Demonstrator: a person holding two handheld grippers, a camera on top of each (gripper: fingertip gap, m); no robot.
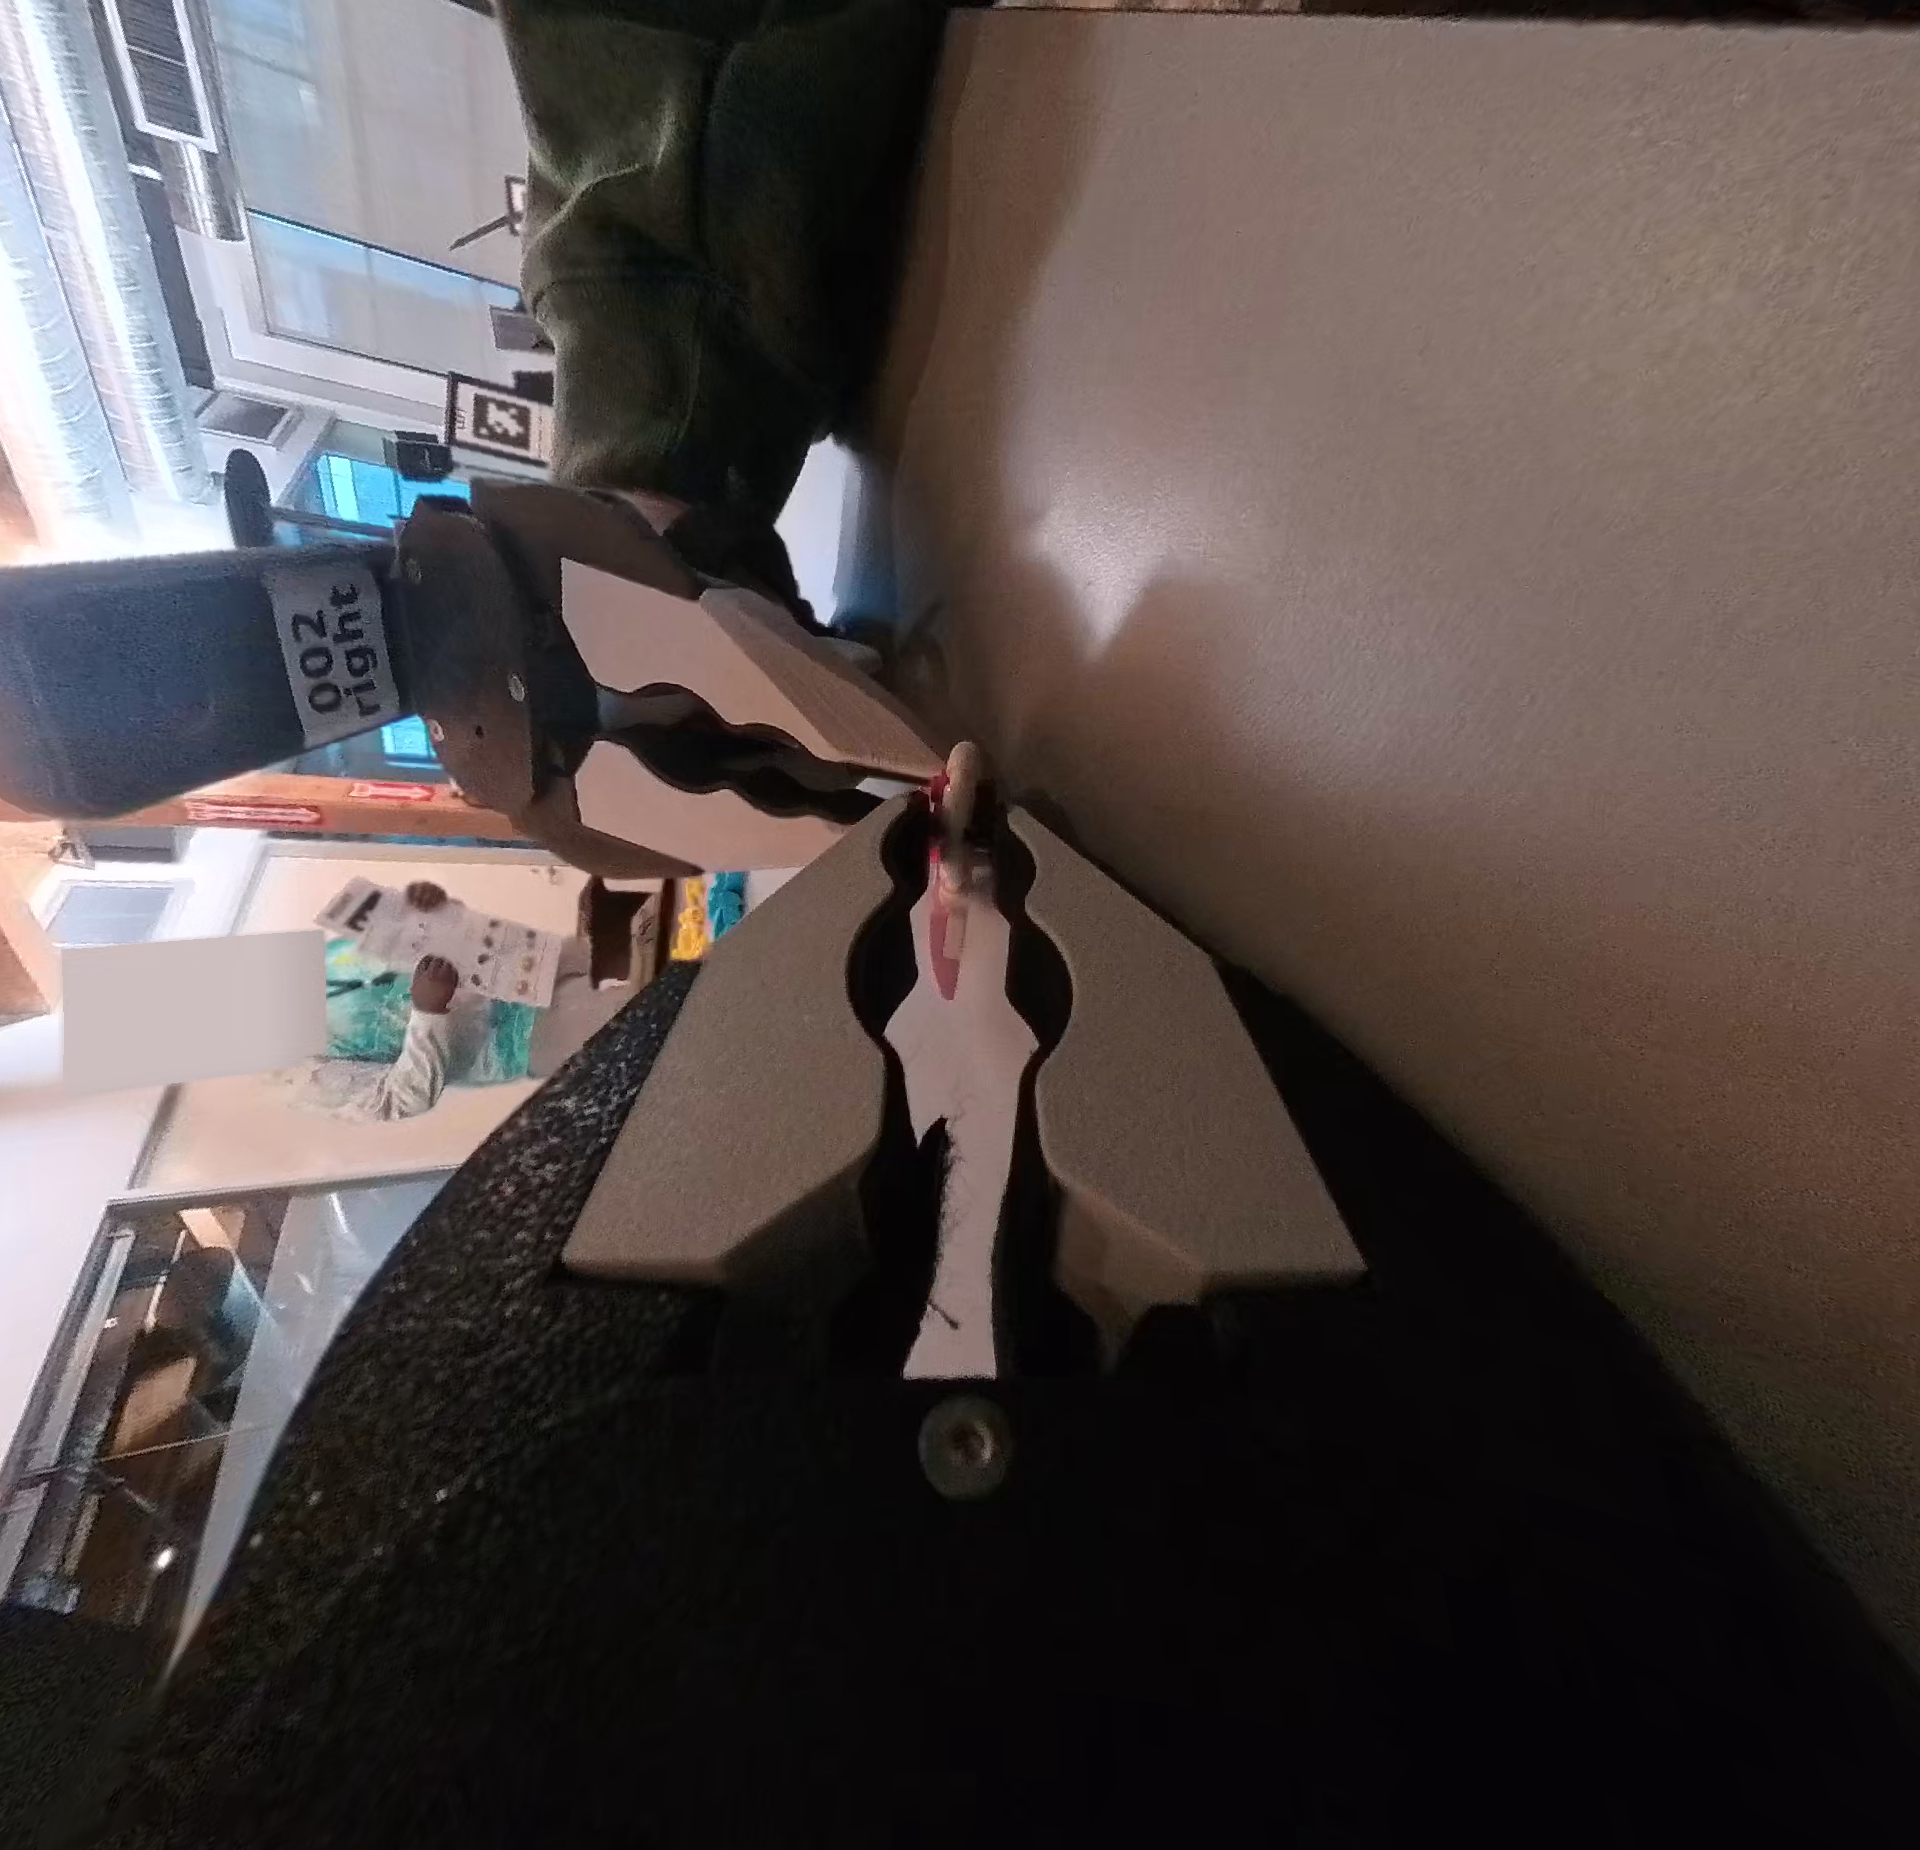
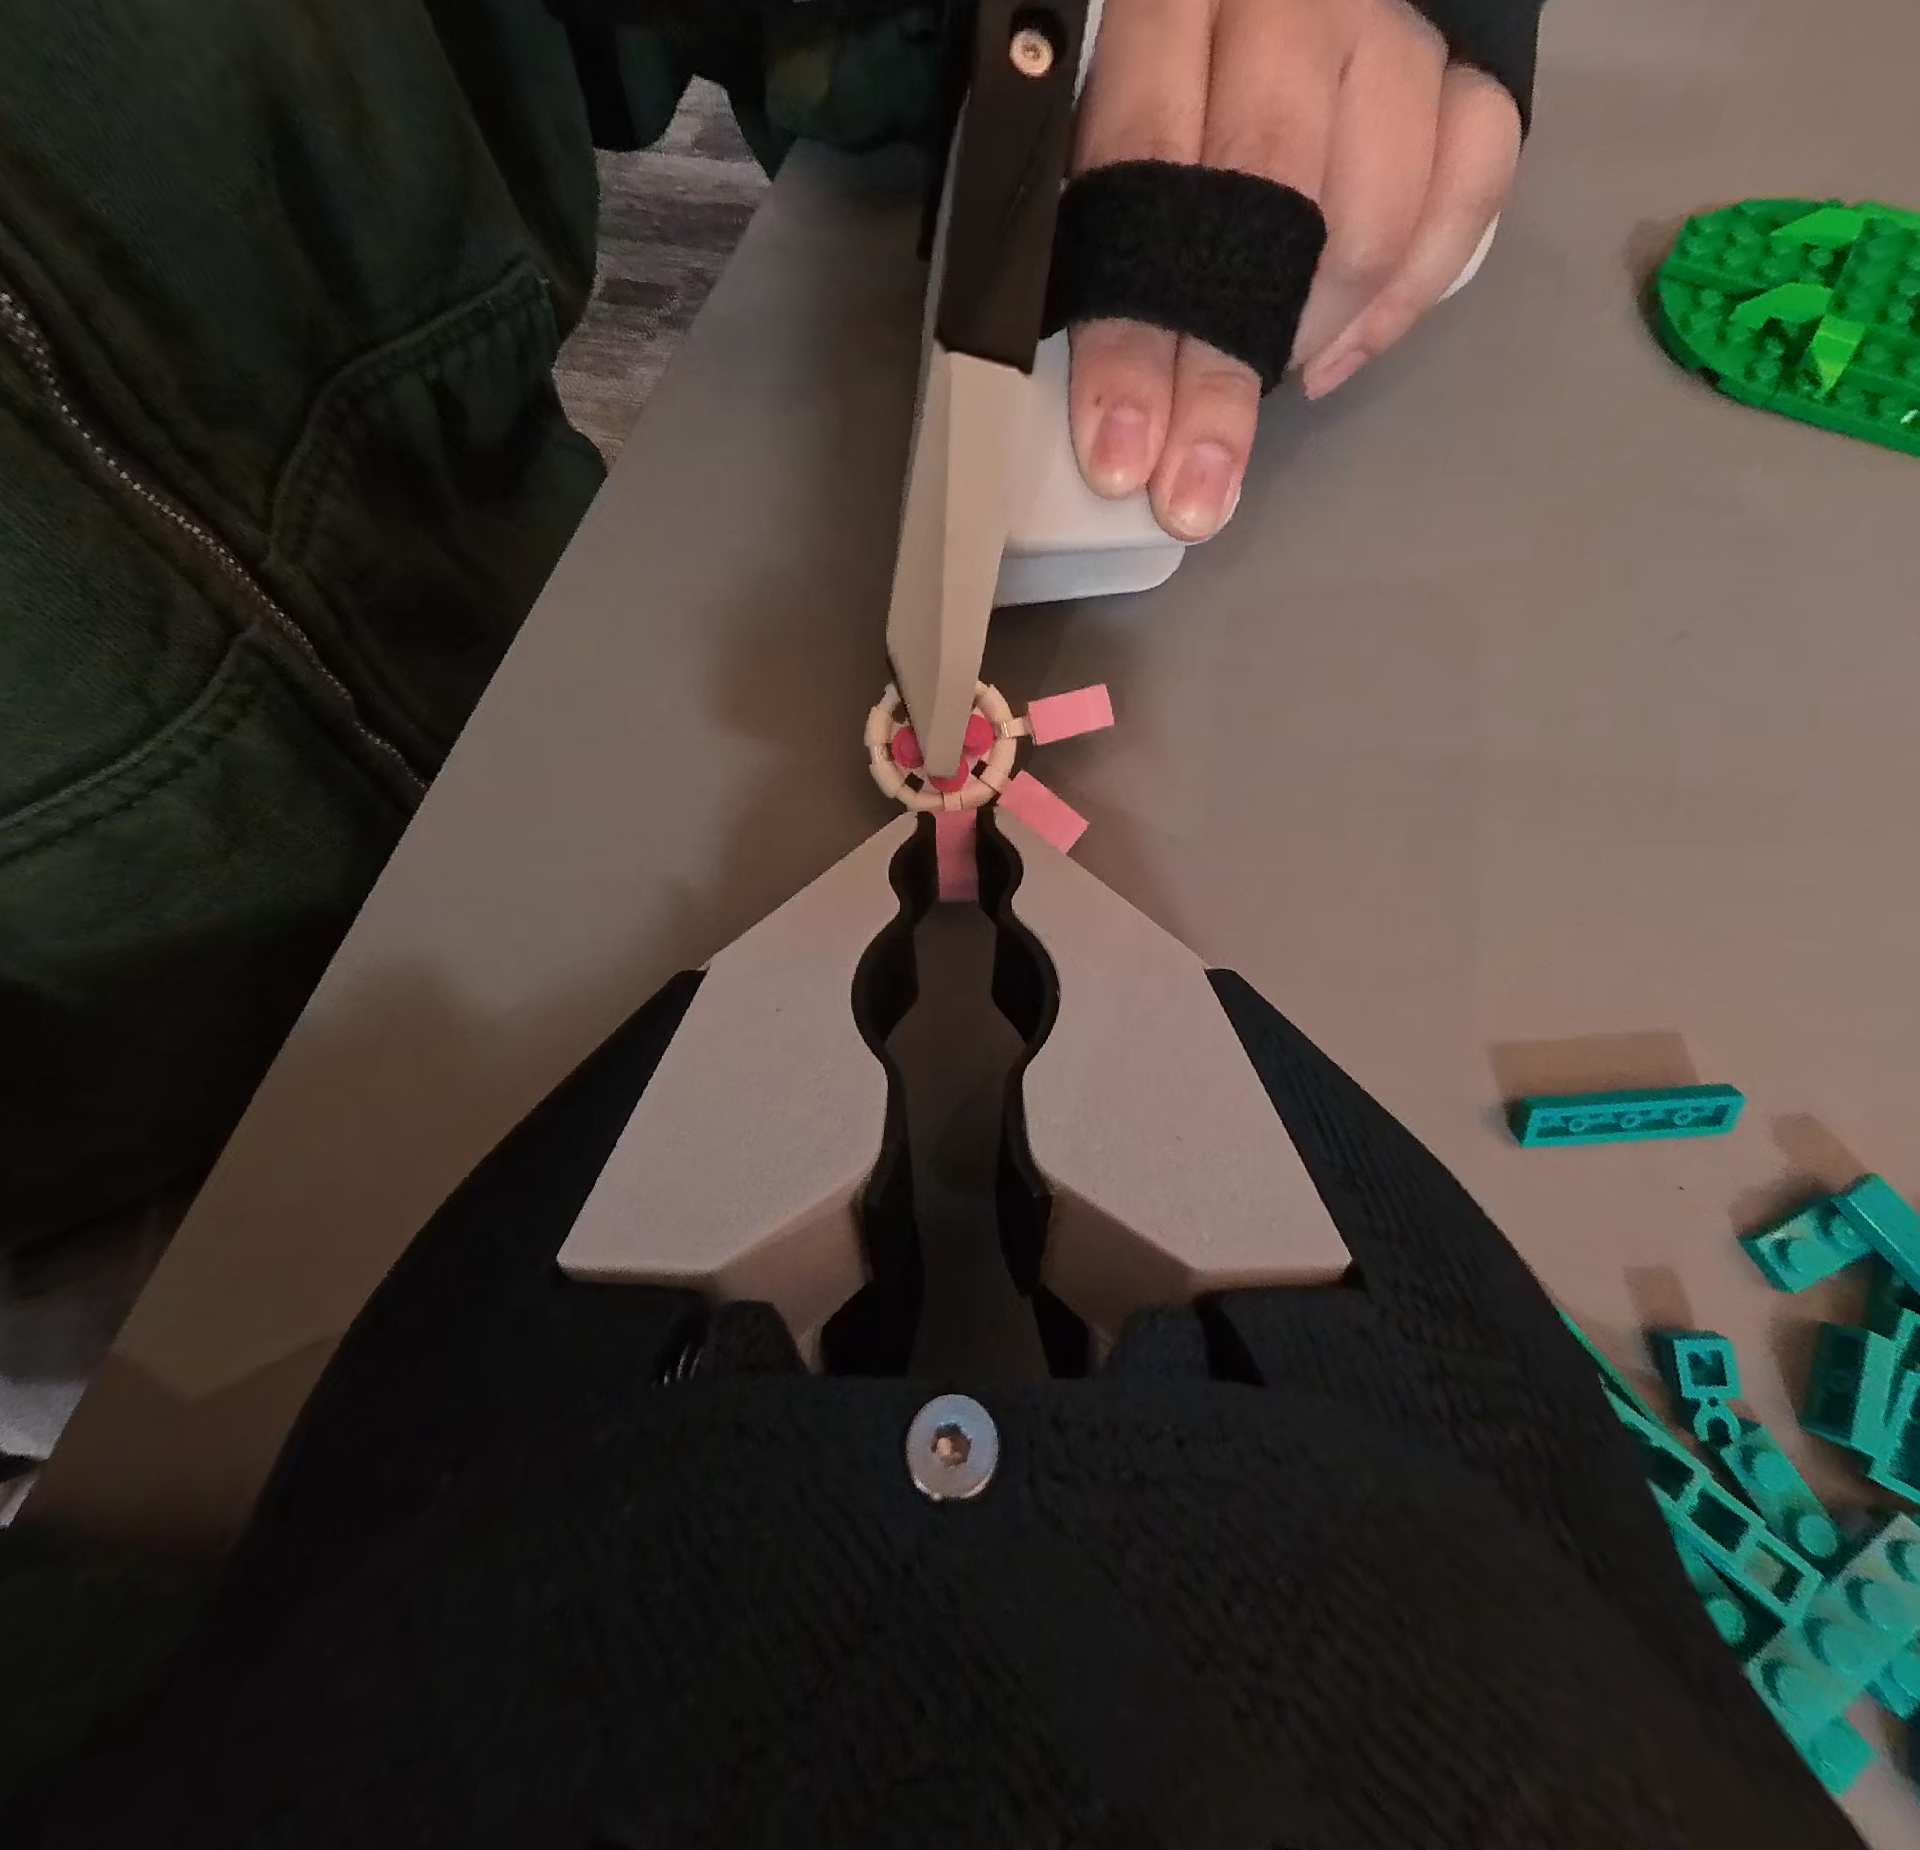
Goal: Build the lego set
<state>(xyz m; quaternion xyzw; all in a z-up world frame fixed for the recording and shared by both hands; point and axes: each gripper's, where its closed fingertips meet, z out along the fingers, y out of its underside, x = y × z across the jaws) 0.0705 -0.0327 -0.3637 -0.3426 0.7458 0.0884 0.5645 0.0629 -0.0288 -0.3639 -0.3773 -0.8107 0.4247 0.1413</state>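
**Both claws meet at the small flower piece**

Your right gripper (image 2: 954, 832) is closed on one pink petal (image 2: 956, 860) of the flower piece (image 2: 940, 749), which sits on the grey table (image 2: 1455, 761) near its left edge. Your left gripper (image 2: 940, 761) comes down from above, its tips together and pressing into the piece's tan ring; in its own view the left gripper (image 1: 961, 808) is pinched on the flower piece (image 1: 958, 813). Well to the right lie teal bricks (image 2: 1808, 1385) and a green plate assembly (image 2: 1797, 314).
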